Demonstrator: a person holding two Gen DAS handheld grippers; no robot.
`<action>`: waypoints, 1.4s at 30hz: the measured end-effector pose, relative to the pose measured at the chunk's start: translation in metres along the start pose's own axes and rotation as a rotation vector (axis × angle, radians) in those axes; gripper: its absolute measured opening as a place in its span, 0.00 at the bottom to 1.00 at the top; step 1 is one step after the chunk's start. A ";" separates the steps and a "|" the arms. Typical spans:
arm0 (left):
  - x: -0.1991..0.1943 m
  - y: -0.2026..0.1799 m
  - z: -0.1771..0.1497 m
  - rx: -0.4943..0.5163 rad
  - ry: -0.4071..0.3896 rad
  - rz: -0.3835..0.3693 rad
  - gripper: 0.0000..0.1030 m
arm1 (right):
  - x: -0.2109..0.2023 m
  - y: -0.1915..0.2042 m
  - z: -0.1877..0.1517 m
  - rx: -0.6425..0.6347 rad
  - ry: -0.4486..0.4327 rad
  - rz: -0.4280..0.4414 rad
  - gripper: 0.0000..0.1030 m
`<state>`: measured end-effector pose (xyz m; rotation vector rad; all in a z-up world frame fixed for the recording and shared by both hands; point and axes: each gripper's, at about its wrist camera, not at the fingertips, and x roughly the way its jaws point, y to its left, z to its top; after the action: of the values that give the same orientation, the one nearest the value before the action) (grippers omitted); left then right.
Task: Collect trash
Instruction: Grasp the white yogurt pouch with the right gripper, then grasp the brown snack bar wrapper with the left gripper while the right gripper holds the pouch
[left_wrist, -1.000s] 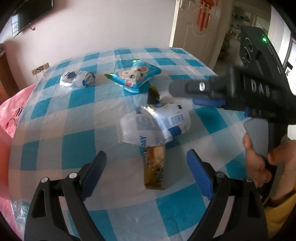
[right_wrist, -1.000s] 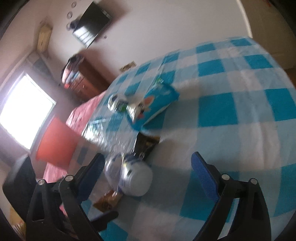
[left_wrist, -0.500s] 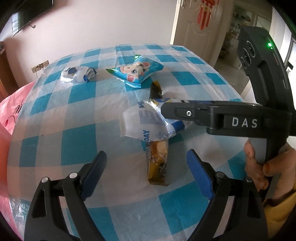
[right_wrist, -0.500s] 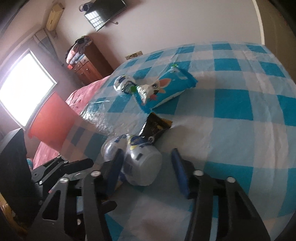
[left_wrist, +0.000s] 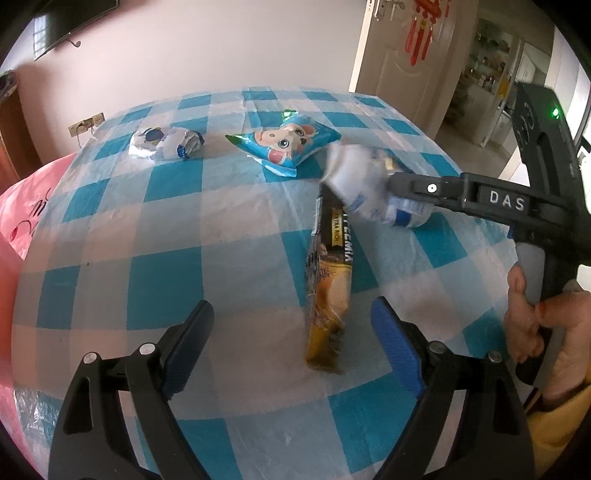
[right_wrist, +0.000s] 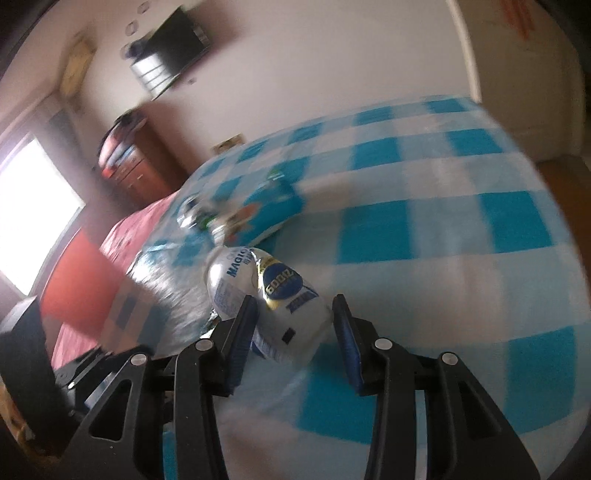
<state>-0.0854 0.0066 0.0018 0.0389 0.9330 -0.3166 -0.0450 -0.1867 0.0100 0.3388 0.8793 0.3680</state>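
Note:
My right gripper (right_wrist: 294, 306) is shut on a crumpled white wrapper (right_wrist: 273, 295) with a blue and gold label and holds it off the checked tablecloth (right_wrist: 443, 229). In the left wrist view that white wrapper (left_wrist: 354, 181) hangs blurred at the right gripper's tip, beyond a long yellow and black snack wrapper (left_wrist: 330, 280) lying flat on the cloth. My left gripper (left_wrist: 290, 314) stands open low over the near end of that yellow wrapper, which lies between its fingers but closer to the right one, untouched.
A blue cartoon snack bag (left_wrist: 288, 144) and a crumpled white and blue wrapper (left_wrist: 166, 142) lie farther back on the table (left_wrist: 147, 258). A pink plastic bag (left_wrist: 22, 206) hangs at the left edge. A person's hand (left_wrist: 532, 314) grips the right tool. A red bin (right_wrist: 77, 273) stands beside the table.
The right gripper shut on the white wrapper and lifted it up and to the right, uncovering the whole yellow wrapper. The left gripper stayed in place, open.

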 end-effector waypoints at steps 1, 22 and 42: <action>0.000 -0.001 0.001 0.000 -0.003 -0.002 0.84 | -0.002 -0.005 0.001 0.011 -0.009 -0.014 0.42; 0.010 0.004 0.037 0.089 -0.058 0.122 0.84 | -0.011 -0.010 0.014 -0.065 -0.093 -0.156 0.87; 0.055 -0.021 0.066 0.333 0.032 -0.032 0.60 | 0.011 -0.001 0.011 -0.125 0.002 -0.036 0.87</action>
<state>-0.0091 -0.0387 -0.0001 0.3360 0.9055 -0.4997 -0.0300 -0.1838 0.0087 0.2070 0.8593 0.3879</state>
